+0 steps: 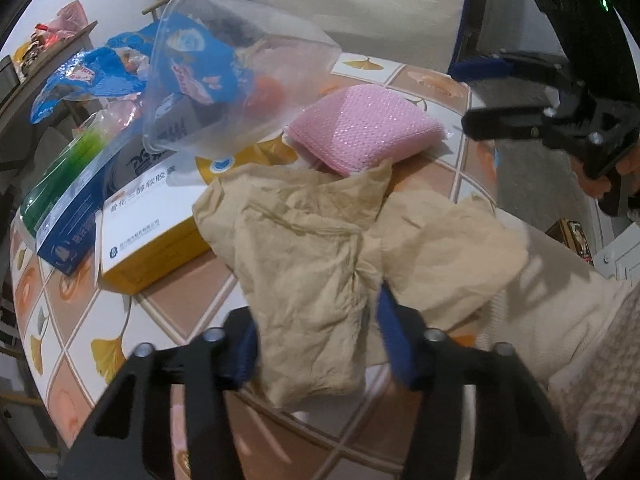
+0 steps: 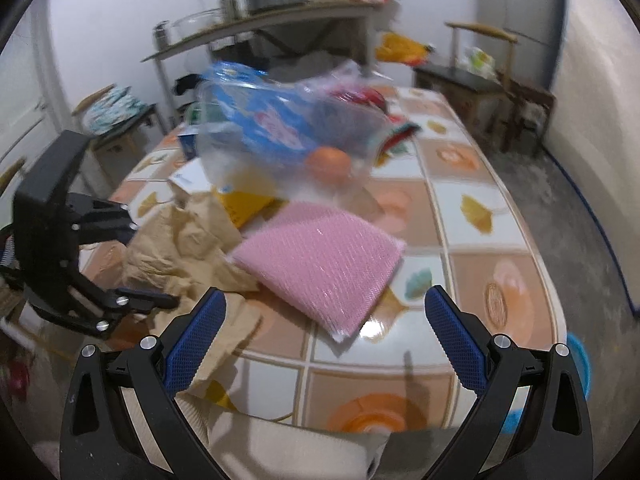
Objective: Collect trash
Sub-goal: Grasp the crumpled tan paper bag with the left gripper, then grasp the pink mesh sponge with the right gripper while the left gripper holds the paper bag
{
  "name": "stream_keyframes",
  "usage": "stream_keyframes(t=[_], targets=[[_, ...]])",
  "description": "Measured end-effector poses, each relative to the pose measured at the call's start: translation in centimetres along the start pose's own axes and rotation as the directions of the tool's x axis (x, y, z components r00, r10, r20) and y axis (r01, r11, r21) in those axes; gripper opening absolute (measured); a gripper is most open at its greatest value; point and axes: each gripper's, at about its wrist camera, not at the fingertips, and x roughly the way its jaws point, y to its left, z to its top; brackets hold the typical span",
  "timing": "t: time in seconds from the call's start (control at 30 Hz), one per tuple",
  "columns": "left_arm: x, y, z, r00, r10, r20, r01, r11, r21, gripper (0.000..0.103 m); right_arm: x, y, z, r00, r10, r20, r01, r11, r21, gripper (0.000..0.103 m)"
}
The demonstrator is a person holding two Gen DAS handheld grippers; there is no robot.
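The tiled worktop (image 2: 476, 240) is carrying a heap of clutter. A clear plastic tub (image 1: 236, 80) is lying tipped over blue wrappers (image 1: 100, 72) and an orange (image 2: 330, 162). In front of it a yellow-and-white box (image 1: 152, 236) is sitting beside a blue box (image 1: 68, 224), and a pink mesh pad (image 2: 320, 264) is resting just beside the crumpled brown paper (image 1: 304, 248), the trash at the near edge. The left claw (image 1: 316, 344) is pinching a fold of that paper between its blue pads. The right claw (image 2: 324, 344) is hanging spread wide above the worktop, gripping nothing, the pad lying ahead of it.
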Motion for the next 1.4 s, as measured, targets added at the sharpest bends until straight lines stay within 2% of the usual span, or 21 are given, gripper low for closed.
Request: stream_keyframes(t=[0.07, 0.17, 0.27, 0.43, 0.6, 0.67, 0.83, 0.9, 0.93, 1.27, 1.3, 1.33, 1.4], targets=[[-0.3, -0.7, -0.3, 1.0, 0.023, 0.003, -0.023, 1.0, -0.011, 0.029, 0.1, 0.2, 0.7, 0.999, 0.051, -0.003, -0.051, 0.996, -0.067, 0.095], [-0.5, -1.4, -0.6, 0.998, 0.062, 0.006, -0.062, 0.997, -0.036, 0.017, 0.6, 0.5, 1.9, 0.995, 0.098, -0.018, -0.1, 0.979, -0.179, 0.095], [-0.4, -2.0, -0.7, 0.997, 0.073, 0.013, -0.072, 0.994, -0.087, 0.012, 1.7, 0.6, 2.9, 0.989, 0.136, -0.05, -0.144, 0.954, -0.261, 0.095], [-1.0, -1.7, -1.8, 0.998, 0.06, 0.026, -0.055, 0.984, -0.171, 0.009, 4.7, 0.6, 4.2, 0.978, 0.162, -0.132, -0.199, 0.913, -0.357, 0.095], [-1.5, -1.5, -2.5, 0.998, 0.055, 0.03, -0.047, 0.976, -0.21, 0.008, 6.9, 0.2, 4.5, 0.955, 0.208, -0.214, -0.274, 0.894, -0.355, 0.095], [-1.7, -1.2, -2.5, 0.998, 0.054, 0.03, -0.046, 0.973, -0.224, 0.008, 7.3, 0.2, 4.2, 0.953, 0.184, -0.24, -0.265, 0.891, -0.369, 0.095], [-1.3, -0.5, -2.1, 0.998, 0.056, 0.027, -0.048, 0.967, -0.249, 0.007, 6.7, 0.8, 3.2, 0.961, 0.138, -0.239, -0.227, 0.888, -0.399, 0.094], [-1.4, -0.3, -2.2, 0.998, 0.06, 0.028, -0.051, 0.964, -0.26, 0.007, 6.2, 1.0, 2.8, 0.967, 0.112, -0.23, -0.201, 0.89, -0.41, 0.082], [-1.4, -0.2, -2.3, 0.998, 0.062, 0.028, -0.053, 0.963, -0.264, 0.006, 6.3, 1.2, 2.6, 0.971, 0.09, -0.223, -0.178, 0.893, -0.414, 0.08], [-2.8, -0.3, -3.0, 0.994, 0.094, 0.048, -0.069, 0.924, -0.377, 0.005, 4.2, 0.5, 1.6, 0.981, 0.049, -0.187, -0.105, 0.947, -0.304, 0.07], [-2.9, -0.3, -2.9, 0.994, 0.096, 0.05, -0.069, 0.919, -0.388, 0.005, 3.8, 0.4, 1.5, 0.982, 0.051, -0.18, -0.102, 0.953, -0.285, 0.051], [-3.2, -0.4, -2.9, 0.993, 0.101, 0.055, -0.07, 0.913, -0.401, 0.005, 3.2, 0.0, 1.5, 0.985, 0.051, -0.166, -0.093, 0.963, -0.254, 0.051], [-3.6, -0.6, -2.6, 0.992, 0.103, 0.066, -0.065, 0.901, -0.429, 0.005, 2.2, -0.5, 1.4, 0.988, 0.055, -0.146, -0.084, 0.976, -0.202, 0.044]])
